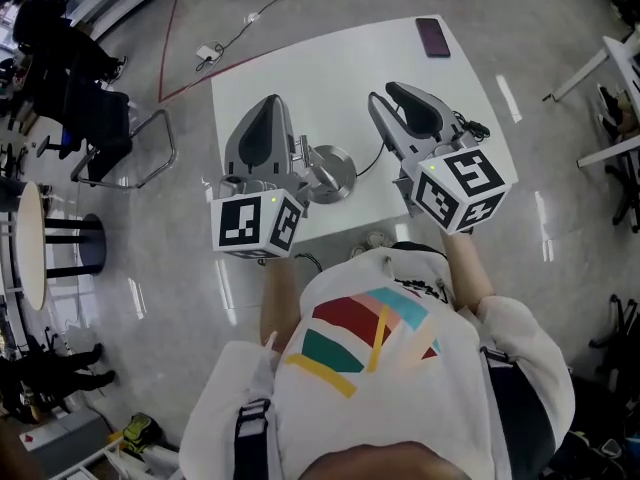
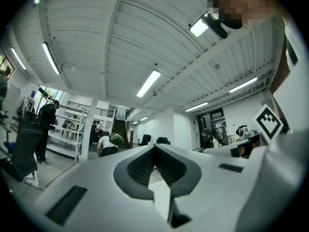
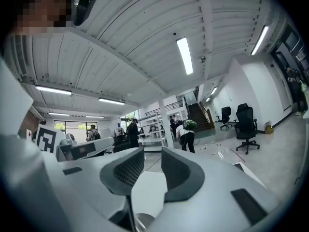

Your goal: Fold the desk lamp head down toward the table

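Observation:
The desk lamp shows in the head view as a round silver base (image 1: 335,173) near the front edge of the white table (image 1: 340,78). A short metal arm piece (image 1: 303,151) reaches from it toward my left gripper. The lamp head I cannot make out. My left gripper (image 1: 270,100) hovers just left of the base, pointing away from me. Its jaws meet at the tip (image 2: 154,148), shut on nothing. My right gripper (image 1: 385,90) is to the right of the base. It is shut, and a narrow slit between its pads (image 3: 152,151) holds nothing.
A dark phone (image 1: 433,36) lies at the table's far right corner. A black cable (image 1: 372,160) runs from the lamp base toward the right. On the floor to the left stand a chair (image 1: 130,133) and a small round table (image 1: 30,243). Another white desk (image 1: 610,63) is at the right.

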Action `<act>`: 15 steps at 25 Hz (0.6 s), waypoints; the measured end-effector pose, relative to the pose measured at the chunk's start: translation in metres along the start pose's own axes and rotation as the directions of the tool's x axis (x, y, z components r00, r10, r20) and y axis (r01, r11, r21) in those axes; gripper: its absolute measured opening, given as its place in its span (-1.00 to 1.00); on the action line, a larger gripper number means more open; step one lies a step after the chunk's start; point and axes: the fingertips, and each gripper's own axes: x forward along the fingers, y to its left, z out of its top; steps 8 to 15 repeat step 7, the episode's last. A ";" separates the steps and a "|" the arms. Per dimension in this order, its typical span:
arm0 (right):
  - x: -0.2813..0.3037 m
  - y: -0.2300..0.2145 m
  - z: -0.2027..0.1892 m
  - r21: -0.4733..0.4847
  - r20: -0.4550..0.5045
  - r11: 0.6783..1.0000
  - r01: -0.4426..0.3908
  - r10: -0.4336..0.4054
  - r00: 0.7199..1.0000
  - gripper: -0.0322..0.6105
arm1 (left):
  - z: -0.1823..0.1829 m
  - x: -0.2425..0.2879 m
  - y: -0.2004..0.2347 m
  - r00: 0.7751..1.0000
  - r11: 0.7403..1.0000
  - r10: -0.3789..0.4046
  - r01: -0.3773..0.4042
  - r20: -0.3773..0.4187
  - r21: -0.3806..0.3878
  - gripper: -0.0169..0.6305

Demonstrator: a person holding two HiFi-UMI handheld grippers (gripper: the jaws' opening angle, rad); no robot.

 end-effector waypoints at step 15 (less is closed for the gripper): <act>0.003 0.014 0.000 -0.021 -0.005 0.999 -0.024 0.024 1.000 -0.52 | 0.000 -0.009 0.005 1.000 1.000 0.012 -0.012 -0.002 -0.011 -0.81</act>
